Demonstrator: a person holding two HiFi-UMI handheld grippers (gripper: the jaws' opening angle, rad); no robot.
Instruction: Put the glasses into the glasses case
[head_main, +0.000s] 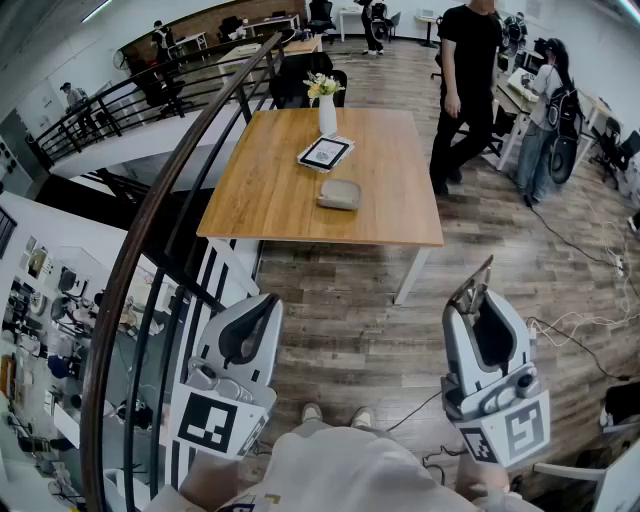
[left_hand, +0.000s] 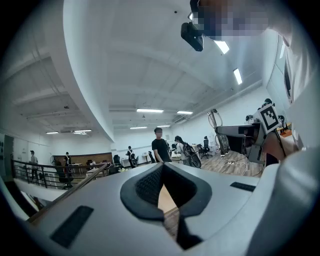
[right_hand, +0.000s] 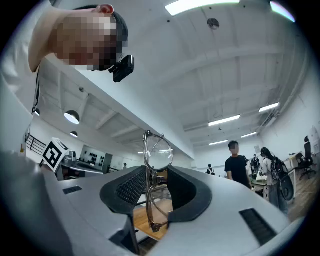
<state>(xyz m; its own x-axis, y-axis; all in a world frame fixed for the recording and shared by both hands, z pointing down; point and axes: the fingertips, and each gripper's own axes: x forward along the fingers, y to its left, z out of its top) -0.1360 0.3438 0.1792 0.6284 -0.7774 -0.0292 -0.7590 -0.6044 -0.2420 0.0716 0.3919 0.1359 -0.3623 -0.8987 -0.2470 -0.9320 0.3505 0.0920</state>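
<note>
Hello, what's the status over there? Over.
Left gripper shut, empty. Right gripper clamped on the glasses. Glasses case lies on the table ahead, some way off. Nothing blocking the way.

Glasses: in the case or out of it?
Out. The glasses are gripped between the right gripper's jaws; the case lies on the table ahead.

One table (head_main: 280, 190) bears one vase (head_main: 327, 115), one tablet (head_main: 324, 152), one case (head_main: 339, 194). Right of the table stand two: person in black (head_main: 465, 70), person with backpack (head_main: 545, 115). Nearer than the table: two grippers, left gripper (head_main: 268, 300), right gripper (head_main: 487, 285); one pair of glasses (right_hand: 158, 156).
</note>
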